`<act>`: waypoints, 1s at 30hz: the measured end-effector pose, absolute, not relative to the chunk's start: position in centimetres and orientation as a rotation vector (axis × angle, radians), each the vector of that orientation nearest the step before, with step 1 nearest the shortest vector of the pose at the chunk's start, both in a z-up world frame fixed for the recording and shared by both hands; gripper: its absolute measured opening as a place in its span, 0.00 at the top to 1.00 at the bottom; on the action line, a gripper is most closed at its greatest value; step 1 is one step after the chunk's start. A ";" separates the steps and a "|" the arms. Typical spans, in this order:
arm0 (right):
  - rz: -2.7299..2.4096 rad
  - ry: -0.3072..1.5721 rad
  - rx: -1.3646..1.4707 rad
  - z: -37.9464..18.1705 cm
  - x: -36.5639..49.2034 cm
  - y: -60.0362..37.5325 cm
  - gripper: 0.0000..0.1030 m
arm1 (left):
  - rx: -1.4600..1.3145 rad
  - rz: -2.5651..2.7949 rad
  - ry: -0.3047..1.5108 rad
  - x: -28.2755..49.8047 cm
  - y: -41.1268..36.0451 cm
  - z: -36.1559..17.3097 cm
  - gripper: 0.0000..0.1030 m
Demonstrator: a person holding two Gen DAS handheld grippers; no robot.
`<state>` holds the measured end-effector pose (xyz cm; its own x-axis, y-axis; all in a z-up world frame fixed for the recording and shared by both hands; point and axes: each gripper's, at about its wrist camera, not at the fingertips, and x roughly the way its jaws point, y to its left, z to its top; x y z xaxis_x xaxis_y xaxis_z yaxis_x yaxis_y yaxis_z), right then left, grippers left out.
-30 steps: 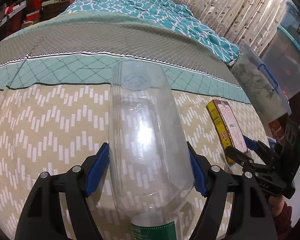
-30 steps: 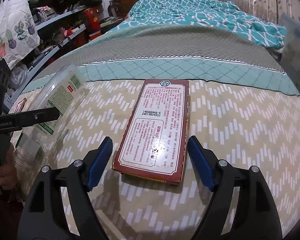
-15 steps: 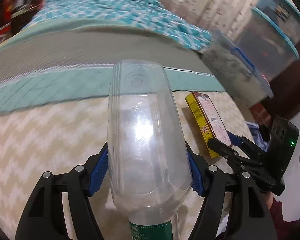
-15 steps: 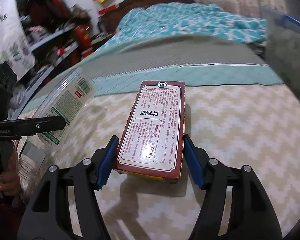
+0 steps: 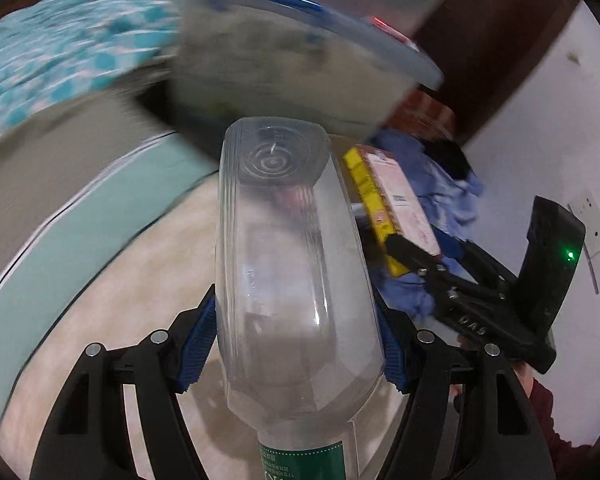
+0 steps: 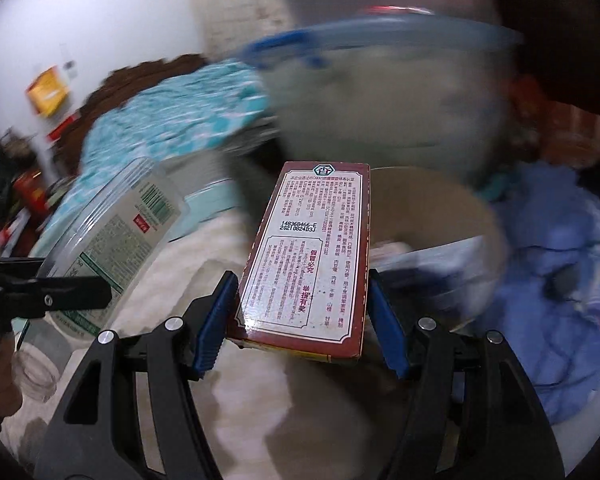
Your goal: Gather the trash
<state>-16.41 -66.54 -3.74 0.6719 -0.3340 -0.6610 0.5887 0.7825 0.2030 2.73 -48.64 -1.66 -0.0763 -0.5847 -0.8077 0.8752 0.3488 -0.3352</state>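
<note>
A clear plastic bottle (image 5: 296, 280) is clamped between the blue pads of the left gripper (image 5: 296, 344), base pointing away, at the centre of the left wrist view; its green label at the bottom edge cannot be read. A maroon carton (image 6: 312, 256) is gripped by the right gripper (image 6: 300, 316), whose jaws have just been closing onto it, at the centre of the right wrist view. Chinese text is printed on it, with "148368466-E" and "20210824D3J". The surroundings are blurred.

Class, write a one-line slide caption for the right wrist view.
Right tongs clamp a printed maroon box over the bed; beside them, a clear plastic bottle.
</note>
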 end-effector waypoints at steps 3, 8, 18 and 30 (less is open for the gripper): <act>-0.561 0.687 0.424 -3.7 -16.7 -70.6 0.35 | 0.373 -1.296 1.136 1.7 -55.3 -3.0 0.35; -0.620 0.685 0.462 -4.0 -17.0 -74.9 0.25 | 0.395 -1.213 1.195 2.1 -61.2 -5.7 0.26; -0.575 0.457 0.569 -2.8 -22.9 -68.4 0.25 | 0.267 -1.197 1.056 3.8 -50.6 -1.3 0.27; -0.559 0.488 0.692 -6.5 -22.6 -54.3 0.19 | 0.368 -0.987 0.942 -0.7 -34.3 -3.3 0.26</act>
<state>-22.61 -54.27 -6.52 0.7475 -0.3135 -0.5856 0.6230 0.6368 0.4543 -0.67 -34.34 -3.26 0.2142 -0.5439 -0.8114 0.8362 0.5314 -0.1355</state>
